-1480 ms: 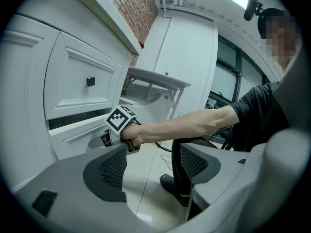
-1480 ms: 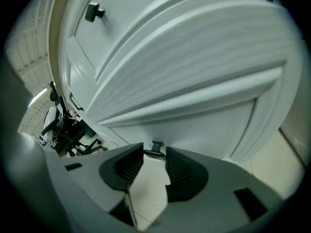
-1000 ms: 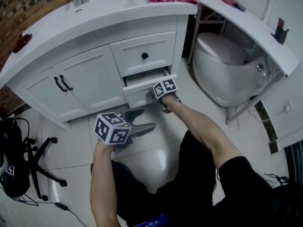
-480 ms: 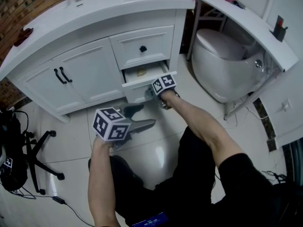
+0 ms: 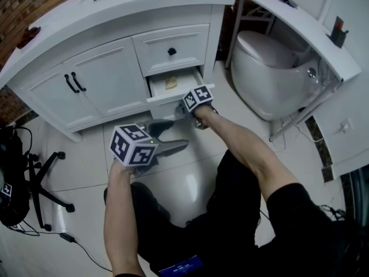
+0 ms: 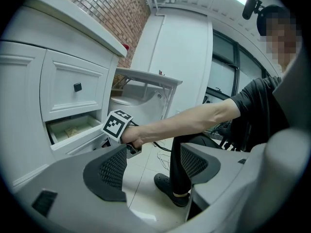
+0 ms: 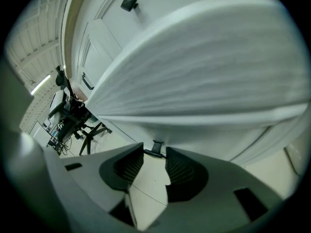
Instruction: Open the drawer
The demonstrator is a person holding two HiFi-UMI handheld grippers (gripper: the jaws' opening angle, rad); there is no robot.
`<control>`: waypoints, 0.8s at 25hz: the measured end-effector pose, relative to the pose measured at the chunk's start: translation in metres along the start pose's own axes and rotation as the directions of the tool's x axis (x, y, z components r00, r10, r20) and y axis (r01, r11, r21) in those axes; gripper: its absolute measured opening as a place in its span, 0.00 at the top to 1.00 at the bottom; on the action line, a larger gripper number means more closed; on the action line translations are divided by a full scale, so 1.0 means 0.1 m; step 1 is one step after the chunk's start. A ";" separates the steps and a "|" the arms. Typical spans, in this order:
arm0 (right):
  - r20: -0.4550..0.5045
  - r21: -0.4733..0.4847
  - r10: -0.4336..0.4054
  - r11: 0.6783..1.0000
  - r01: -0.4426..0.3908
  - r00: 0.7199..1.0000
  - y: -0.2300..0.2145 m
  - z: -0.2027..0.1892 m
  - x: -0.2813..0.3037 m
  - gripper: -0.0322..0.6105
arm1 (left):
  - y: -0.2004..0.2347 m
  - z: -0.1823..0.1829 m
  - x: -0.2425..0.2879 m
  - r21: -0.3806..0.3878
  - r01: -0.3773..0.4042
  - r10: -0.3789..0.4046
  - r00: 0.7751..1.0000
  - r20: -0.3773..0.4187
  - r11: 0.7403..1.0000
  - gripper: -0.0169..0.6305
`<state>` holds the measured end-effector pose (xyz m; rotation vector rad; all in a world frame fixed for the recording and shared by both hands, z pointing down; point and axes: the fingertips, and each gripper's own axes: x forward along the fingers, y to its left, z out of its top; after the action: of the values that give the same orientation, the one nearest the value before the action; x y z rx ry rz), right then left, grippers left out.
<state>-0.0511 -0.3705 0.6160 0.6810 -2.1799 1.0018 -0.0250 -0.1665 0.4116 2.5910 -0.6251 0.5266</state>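
1. The person's legs [image 5: 236,212] are nearest, on a tiled floor [image 5: 187,183]. Bare tile runs from them to the cabinet [image 5: 104,91].
2. The left gripper [image 6: 153,160] hangs over that tile, below and left of the drawer [image 5: 167,98], touching nothing. Its fingers stand wide apart and hold nothing. Only floor and the person's leg show through the gap.
3. The right gripper [image 7: 155,154] is at the drawer front, angled down. Its fingers are closed on the small black knob [image 7: 156,146], with one pad on each side.
4. The drawer is the lower of two at the cabinet's right end and stands partly pulled out. Its front edge juts past the cabinet face over the floor. A tan scrap [image 5: 171,82] lies inside.
5. The upper drawer [image 5: 171,51] sits flush, and so do the two doors [image 5: 86,88] to its left.
6. The toilet [image 5: 271,74] stands right of the cabinet across a narrow gap, near the drawer's right corner but apart from it. A chair base [image 5: 46,183] lies well to the left.
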 end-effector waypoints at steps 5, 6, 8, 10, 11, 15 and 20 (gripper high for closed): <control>-0.017 -0.010 0.000 1.000 0.000 1.000 0.04 -0.08 -0.04 0.69 | -0.10 -0.02 0.01 0.010 0.003 -0.003 1.000 -0.008 1.000 0.44; -0.021 -0.011 0.000 1.000 0.000 1.000 0.05 -0.10 -0.05 0.69 | -0.11 -0.03 0.01 0.009 0.001 -0.001 1.000 -0.010 1.000 0.44; -0.026 -0.014 0.000 1.000 -0.001 1.000 0.06 -0.14 -0.06 0.69 | -0.13 -0.03 0.01 0.006 -0.002 0.002 1.000 -0.009 1.000 0.44; -0.030 -0.017 0.002 1.000 -0.002 1.000 0.07 -0.16 -0.07 0.69 | -0.16 -0.03 0.01 0.008 -0.003 0.003 1.000 -0.008 1.000 0.44; -0.031 -0.018 0.003 1.000 -0.003 1.000 0.07 -0.17 -0.08 0.69 | -0.18 -0.02 0.01 0.010 -0.004 0.004 1.000 -0.009 1.000 0.44; -0.039 -0.024 0.002 1.000 -0.003 0.999 0.10 -0.22 -0.11 0.70 | -0.28 -0.02 0.03 0.024 -0.003 0.004 1.000 -0.016 1.000 0.44; -0.056 -0.036 0.000 0.999 -0.002 0.998 0.15 -0.33 -0.14 0.70 | -0.39 -0.05 0.03 0.026 -0.007 0.008 1.000 -0.013 1.000 0.44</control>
<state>-0.0406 -0.3335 0.6153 0.6287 -2.1448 0.9686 -0.0043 -0.1339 0.4050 2.6086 -0.6279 0.5569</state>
